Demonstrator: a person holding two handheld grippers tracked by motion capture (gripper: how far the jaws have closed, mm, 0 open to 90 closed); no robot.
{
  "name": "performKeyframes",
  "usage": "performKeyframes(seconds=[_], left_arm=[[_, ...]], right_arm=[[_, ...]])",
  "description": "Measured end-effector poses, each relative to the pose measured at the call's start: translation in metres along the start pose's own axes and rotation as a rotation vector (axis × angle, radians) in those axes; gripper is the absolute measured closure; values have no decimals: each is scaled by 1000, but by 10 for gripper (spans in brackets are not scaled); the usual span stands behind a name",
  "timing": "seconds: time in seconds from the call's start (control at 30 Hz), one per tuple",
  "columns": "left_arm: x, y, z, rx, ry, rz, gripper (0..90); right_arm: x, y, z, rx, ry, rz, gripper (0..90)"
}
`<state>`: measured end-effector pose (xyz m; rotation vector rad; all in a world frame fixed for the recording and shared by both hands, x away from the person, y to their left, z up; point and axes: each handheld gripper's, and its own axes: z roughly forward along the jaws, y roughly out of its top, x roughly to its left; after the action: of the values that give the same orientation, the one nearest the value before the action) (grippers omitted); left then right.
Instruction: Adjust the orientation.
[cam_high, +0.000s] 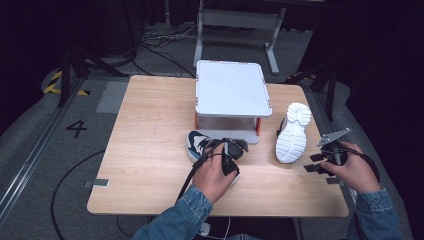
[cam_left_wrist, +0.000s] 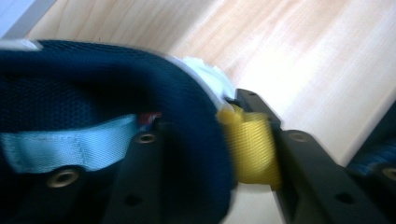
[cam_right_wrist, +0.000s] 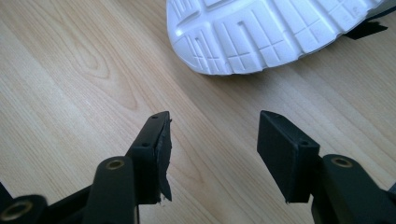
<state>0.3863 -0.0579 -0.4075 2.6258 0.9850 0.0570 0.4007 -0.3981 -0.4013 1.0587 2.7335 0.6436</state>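
A dark blue sneaker (cam_high: 198, 144) lies on the wooden table (cam_high: 150, 150) in front of a small white shelf (cam_high: 231, 90). My left gripper (cam_high: 231, 156) is shut on the heel of this sneaker (cam_left_wrist: 107, 107): one jaw is inside the shoe, the other presses the yellow heel loop (cam_left_wrist: 252, 144). A second sneaker (cam_high: 294, 132) lies to the right, its white sole (cam_right_wrist: 271, 32) turned up. My right gripper (cam_high: 316, 163) hovers open just right of it over bare wood, its fingertips (cam_right_wrist: 156, 140) apart and holding nothing.
The white shelf stands on orange legs (cam_high: 258, 127) at the table's middle back. Cables (cam_high: 165, 47) and a metal frame (cam_high: 235, 22) lie on the floor behind. Bare tabletop spreads to the left and along the front edge.
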Motion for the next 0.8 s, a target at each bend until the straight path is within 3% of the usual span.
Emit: performKeyframes(seconds=[0.07, 0.2, 0.37, 0.43, 0.53, 0.63, 0.8], left_arm=[[-2, 3, 2, 13, 19, 17, 566], [-2, 1, -7, 3, -21, 20, 407], [6, -8, -45, -78, -29, 7, 370], [15, -14, -59, -100, -22, -21, 372], [38, -23, -70, -104, -13, -104, 375], [54, -28, -70, -90, 45, -162, 390], [67, -27, -56, -64, 37, -204, 406]], right_arm=[[-1, -1, 2, 7, 3, 1, 456], [-1, -2, 3, 12, 4, 6, 456], [-1, -2, 0, 1, 1, 4, 452], [-1, -2, -2, -3, -4, 6, 451], [-1, -2, -3, -4, -5, 7, 448], [0, -2, -2, 0, -4, 8, 441], [0, -4, -1, 5, -4, 14, 438]])
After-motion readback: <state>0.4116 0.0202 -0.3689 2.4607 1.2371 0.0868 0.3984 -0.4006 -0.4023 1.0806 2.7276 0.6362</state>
